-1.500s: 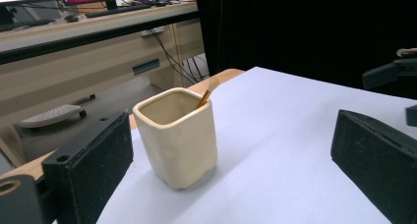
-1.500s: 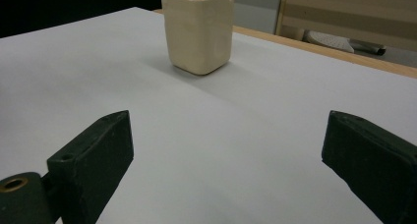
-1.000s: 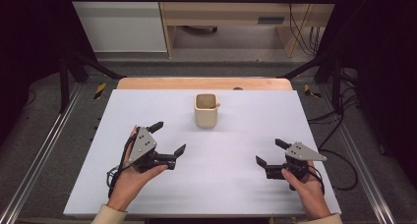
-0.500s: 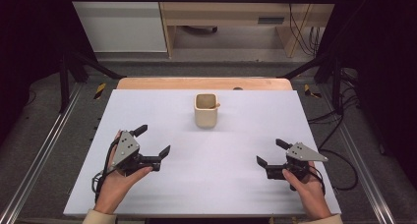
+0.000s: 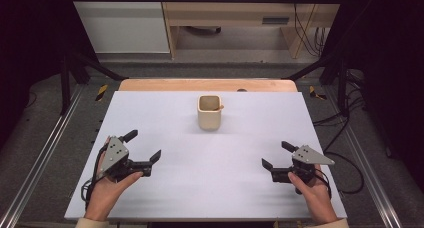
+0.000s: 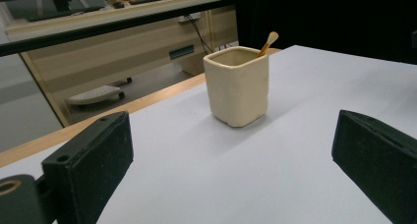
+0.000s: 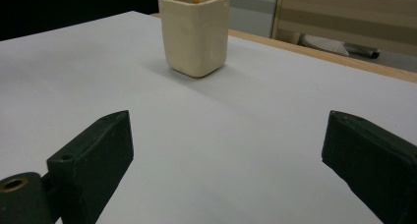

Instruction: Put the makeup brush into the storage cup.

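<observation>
Even overhead light on the white table [image 5: 165,113], dark surroundings, soft shadows, near fingers [image 6: 88,160] blurred

One cup [image 5: 209,112] — one wooden stick [image 6: 268,42] — two grippers

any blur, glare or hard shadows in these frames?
High view: soft overall, no glare on the table, dark surroundings. Left gripper view: cup sharp, near jaws slightly soft. Right gripper view: cup casts a faint shadow; jaws soft-edged.

1. High view: fixed above the near table [image 5: 150,113] edge, facing forward and down.
2. Left gripper view: low, close to the tabletop, facing the cream cup [image 6: 237,85].
3. Right gripper view: equally low, sharing that cup.
</observation>
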